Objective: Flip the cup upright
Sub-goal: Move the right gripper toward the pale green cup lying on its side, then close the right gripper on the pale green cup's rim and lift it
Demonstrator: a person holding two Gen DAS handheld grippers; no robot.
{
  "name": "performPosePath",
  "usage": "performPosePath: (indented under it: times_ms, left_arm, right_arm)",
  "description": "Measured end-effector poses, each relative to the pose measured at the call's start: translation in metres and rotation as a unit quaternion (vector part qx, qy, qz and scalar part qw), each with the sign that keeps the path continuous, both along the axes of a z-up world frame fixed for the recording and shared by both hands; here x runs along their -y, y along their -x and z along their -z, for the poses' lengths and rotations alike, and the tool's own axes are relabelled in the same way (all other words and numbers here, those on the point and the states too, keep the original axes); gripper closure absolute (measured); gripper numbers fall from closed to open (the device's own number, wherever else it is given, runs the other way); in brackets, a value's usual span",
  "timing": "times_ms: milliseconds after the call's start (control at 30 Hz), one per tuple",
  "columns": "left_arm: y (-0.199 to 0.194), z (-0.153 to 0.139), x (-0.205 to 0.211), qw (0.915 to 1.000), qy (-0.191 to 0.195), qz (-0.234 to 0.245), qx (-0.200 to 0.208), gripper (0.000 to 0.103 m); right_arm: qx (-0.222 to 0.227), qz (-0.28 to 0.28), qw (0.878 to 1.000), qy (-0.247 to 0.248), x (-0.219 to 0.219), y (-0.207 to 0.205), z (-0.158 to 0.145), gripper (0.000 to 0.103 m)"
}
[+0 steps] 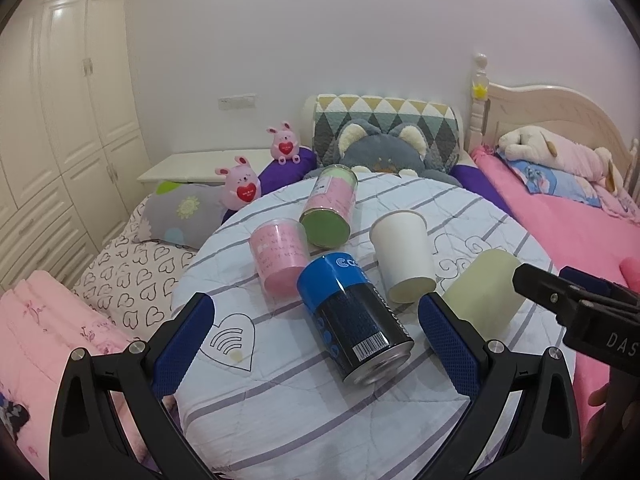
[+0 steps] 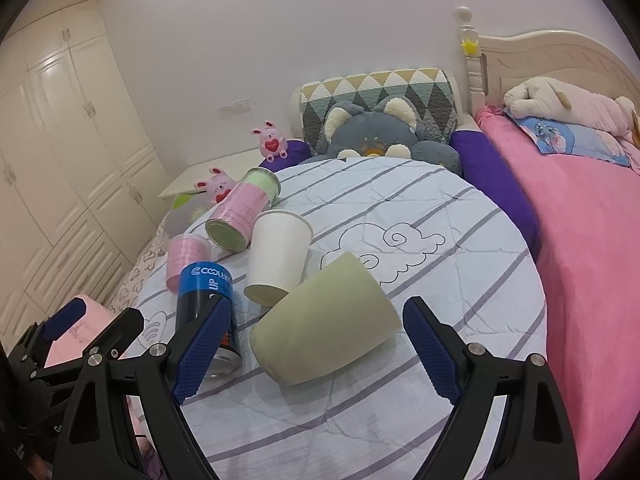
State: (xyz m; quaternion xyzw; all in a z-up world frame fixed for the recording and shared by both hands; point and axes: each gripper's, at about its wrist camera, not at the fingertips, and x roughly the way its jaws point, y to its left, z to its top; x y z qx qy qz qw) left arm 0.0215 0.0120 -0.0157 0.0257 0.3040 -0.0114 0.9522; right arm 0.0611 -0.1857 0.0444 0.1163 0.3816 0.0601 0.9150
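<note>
I have both grippers hovering over a round table [image 1: 500,384] covered in a striped quilted cloth, with five containers lying on their sides on it. My left gripper [image 1: 316,320] has its fingers spread wide, nothing between the pads, and the blue-and-black can [image 1: 354,320] lies just ahead between them. My right gripper [image 2: 316,336] is likewise wide open and empty, its fingers either side of the pale green cup [image 2: 326,318], not touching it as far as I can see. That cup lies on its side with its base toward me. Beside it, touching or nearly so, lies a white paper cup [image 2: 278,258], also tipped over. Farther left are a pink plastic cup [image 1: 280,256] and a pink-and-green tin [image 1: 332,210]. A grey cat plush [image 1: 380,152] sits behind the table, near the pink bed [image 2: 592,248].
</note>
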Motion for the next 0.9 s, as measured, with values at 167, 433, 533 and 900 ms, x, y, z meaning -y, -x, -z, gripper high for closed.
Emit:
performPosePath:
  times_ms: [167,433,533,900]
  left_arm:
    - [0.006,-0.005,-0.004,0.9996,0.001,-0.020,0.019,0.000]
    - [0.009,-0.007,-0.008,0.9994,0.008,-0.023,0.023,0.000]
    - [0.011,-0.006,-0.009,0.9995,0.006,-0.021,0.022,0.000]
    - [0.009,-0.004,-0.008,0.9997,0.003,-0.017,0.017,0.000]
  right_arm:
    - [0.003,-0.008,1.000,0.001,-0.005,0.001,-0.002,0.014]
    - [0.001,-0.008,1.000,-0.003,-0.007,0.004,-0.002,0.014]
    - [-0.001,-0.006,1.000,-0.010,-0.006,0.005,-0.001,0.014]
    - [-0.069,0.052,0.991,-0.105,0.009,0.003,0.021,0.014]
